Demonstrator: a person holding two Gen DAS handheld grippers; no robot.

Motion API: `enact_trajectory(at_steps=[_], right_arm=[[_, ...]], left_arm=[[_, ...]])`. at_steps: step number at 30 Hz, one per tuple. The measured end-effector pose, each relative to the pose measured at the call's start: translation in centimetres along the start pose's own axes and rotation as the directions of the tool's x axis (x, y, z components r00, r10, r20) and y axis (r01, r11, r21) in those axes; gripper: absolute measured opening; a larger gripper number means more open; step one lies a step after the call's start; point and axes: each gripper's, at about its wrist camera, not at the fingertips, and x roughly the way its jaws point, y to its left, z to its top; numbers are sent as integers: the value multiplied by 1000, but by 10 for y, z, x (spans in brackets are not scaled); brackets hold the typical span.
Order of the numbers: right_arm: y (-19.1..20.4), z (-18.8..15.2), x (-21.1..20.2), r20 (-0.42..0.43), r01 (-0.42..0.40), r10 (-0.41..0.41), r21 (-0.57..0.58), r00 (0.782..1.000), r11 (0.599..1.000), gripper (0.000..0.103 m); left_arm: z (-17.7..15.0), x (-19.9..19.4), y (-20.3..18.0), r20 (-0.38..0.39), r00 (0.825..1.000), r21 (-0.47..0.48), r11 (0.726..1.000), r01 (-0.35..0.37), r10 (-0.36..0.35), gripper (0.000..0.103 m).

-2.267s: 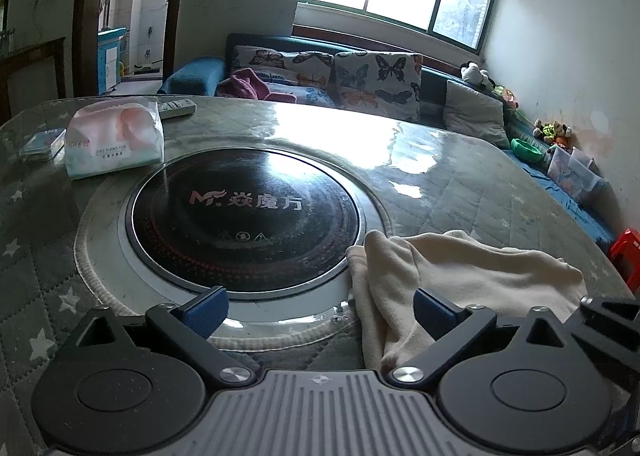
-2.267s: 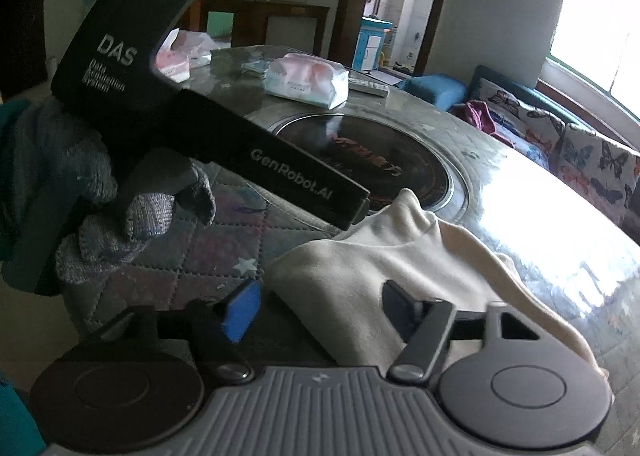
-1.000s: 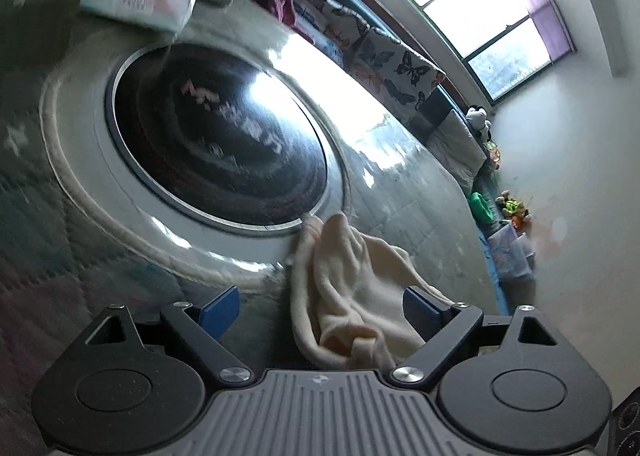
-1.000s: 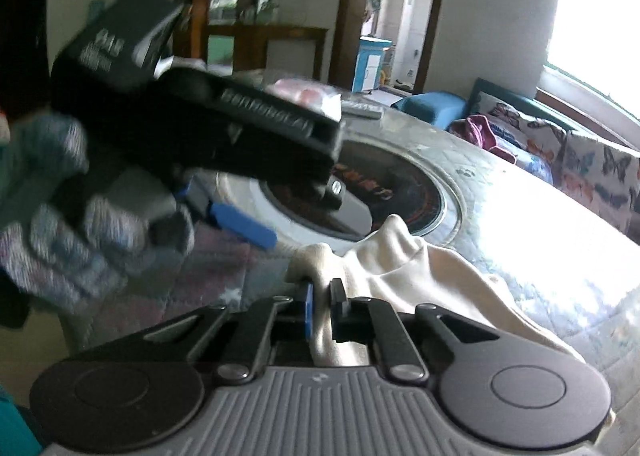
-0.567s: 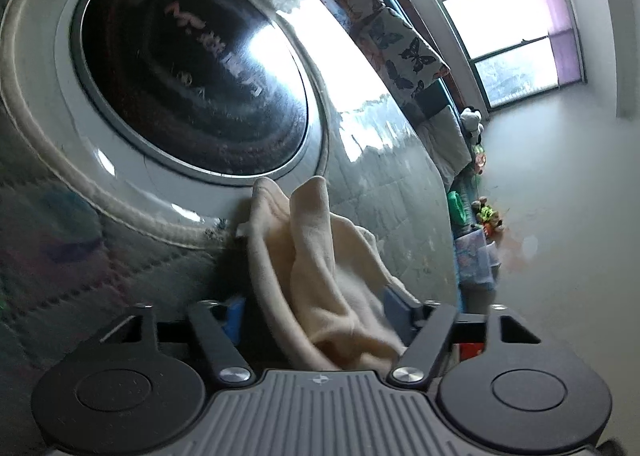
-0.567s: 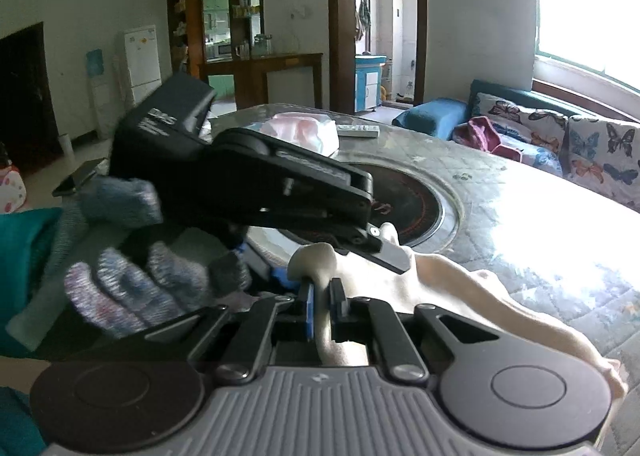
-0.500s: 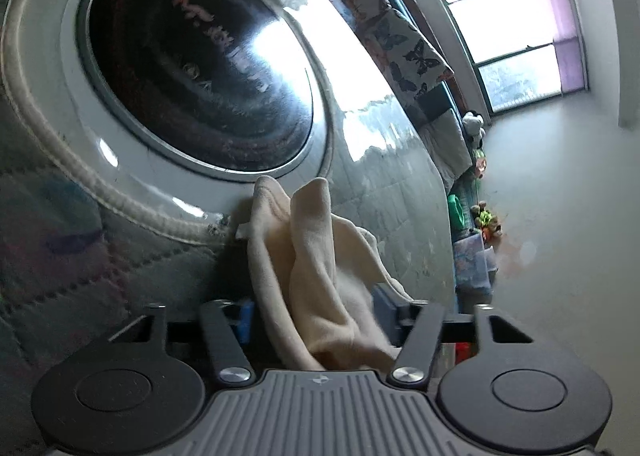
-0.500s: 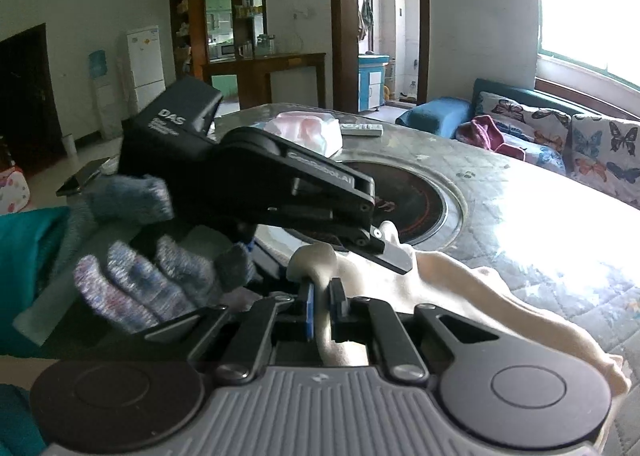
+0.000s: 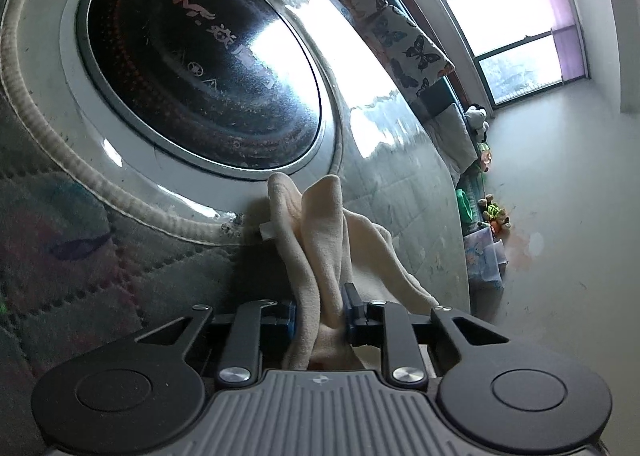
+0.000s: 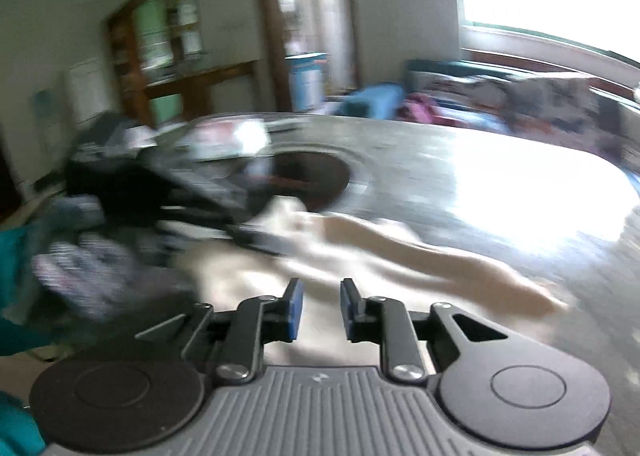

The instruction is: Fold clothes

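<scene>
A cream garment [image 9: 320, 224] lies bunched on the round table, beside the rim of the black cooktop. My left gripper [image 9: 320, 314] is closing on it, and its blue pads press a thick upright fold of the cloth from both sides. In the blurred right wrist view the same garment [image 10: 400, 252] stretches across the table. My right gripper [image 10: 320, 310] hovers over the garment with its jaws opening and nothing between the pads. The left gripper [image 10: 192, 192] and a gloved hand [image 10: 76, 268] show as dark smears at the left of that view.
A round black induction cooktop [image 9: 192, 68] is set into the middle of the table, which has a quilted star-print cover [image 9: 80, 264]. A tissue pack [image 10: 228, 140] lies at the far side. A sofa with butterfly cushions [image 9: 400, 36] stands behind, under the window.
The left jaws have drawn in from wide apart onto the garment's fold. The right gripper has let go of the cloth edge, parted its jaws and swung sideways, blurring its view.
</scene>
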Motion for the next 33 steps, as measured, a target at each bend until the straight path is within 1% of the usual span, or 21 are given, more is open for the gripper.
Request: enact_trajectory(at_steps=[2,5,7,8,10,13,15,18,20,22,25,30,33], right_arm=[[-26,-7,-4,-5,77,-76,67,997,995,21],[-60,-17,-8,-19,183,-183,153,983,971,27],[-79,-26,-11,-27,223,-222,219,975,950,28],[-87,-30,-14,-28,229,-230,252,973,940,29],[-104,-38,-17,-36,234,-235,315,971,920,39],[-119,-48,-15,-43,232,-233,375,971,898,40],[-125,-52,-16,-32,208,-214,404,976,891,40],[-126,-52,-15,-24,184,-191,413,981,892,38],[-124,-51,-15,-23,171,-177,405,984,898,36],[-119,-49,-14,-26,165,-169,396,985,904,24],[-114,-46,-15,-21,146,-150,410,988,901,15],[-110,-42,-30,27,128,-152,414,988,901,12],[-107,-36,-40,56,123,-159,405,986,906,12]], left_arm=[[-1,1,-2,1,1000,4,1000,-1,1,23],[0,3,-5,4,1000,11,1000,-4,4,23],[0,3,-7,8,1000,22,1000,-10,10,23],[-1,3,-7,9,1000,28,1000,-13,13,23],[-2,3,-9,11,1000,38,999,-19,18,23],[-2,3,-12,12,1000,48,999,-25,25,23],[-2,4,-15,14,999,55,998,-30,29,23],[-3,5,-20,18,999,69,997,-40,39,23],[-4,6,-23,20,999,81,996,-48,46,23],[-5,7,-26,23,998,97,994,-56,54,23],[-6,6,-28,28,997,119,990,-69,66,23],[-9,3,-42,44,997,183,981,-65,58,23],[-9,4,-52,47,998,218,975,-53,44,20]])
